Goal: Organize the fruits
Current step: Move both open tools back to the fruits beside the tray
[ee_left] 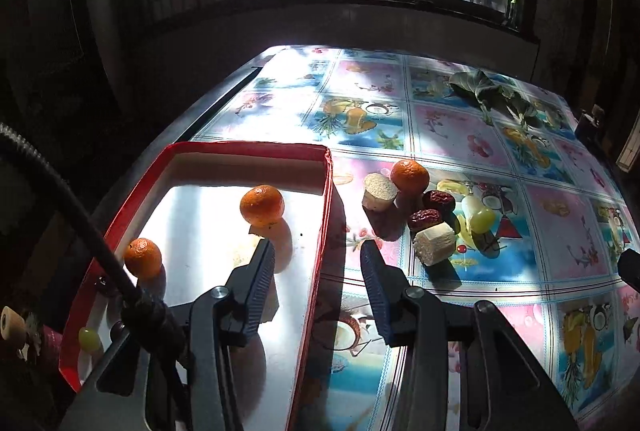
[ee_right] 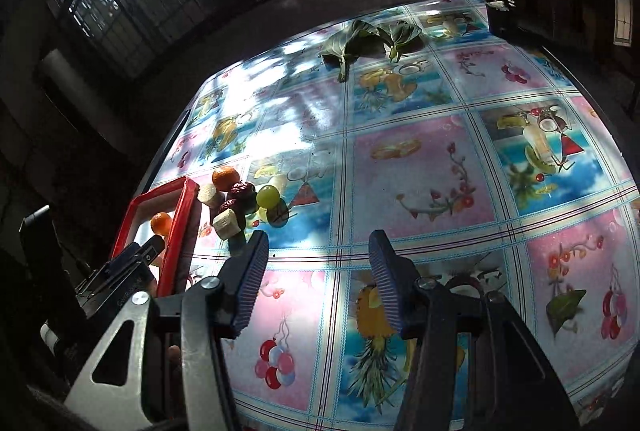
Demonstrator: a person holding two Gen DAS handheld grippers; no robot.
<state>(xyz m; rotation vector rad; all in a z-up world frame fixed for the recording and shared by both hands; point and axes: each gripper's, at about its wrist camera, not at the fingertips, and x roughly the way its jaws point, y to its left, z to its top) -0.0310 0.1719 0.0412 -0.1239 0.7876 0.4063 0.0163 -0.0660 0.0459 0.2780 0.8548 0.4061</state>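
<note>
A red tray (ee_left: 324, 191) lies at the table's left and holds two oranges (ee_left: 262, 205) (ee_left: 143, 258) and a green grape (ee_left: 89, 338). A pile to its right holds an orange (ee_left: 409, 176), two white cut pieces (ee_left: 379, 191) (ee_left: 434, 243), two red dates (ee_left: 439, 200) and a green grape (ee_left: 482, 219). My left gripper (ee_left: 318, 255) is open and empty, straddling the tray's right rim. My right gripper (ee_right: 319, 249) is open and empty over the tablecloth, right of the pile (ee_right: 236, 199). The tray (ee_right: 180, 231) also shows in the right wrist view.
The table carries a fruit-print cloth (ee_right: 420, 171). Green leaves (ee_left: 492, 91) lie at the far side, also in the right wrist view (ee_right: 368, 39). A barred window and dark wall stand beyond the table. A black cable (ee_left: 60, 191) crosses the left wrist view.
</note>
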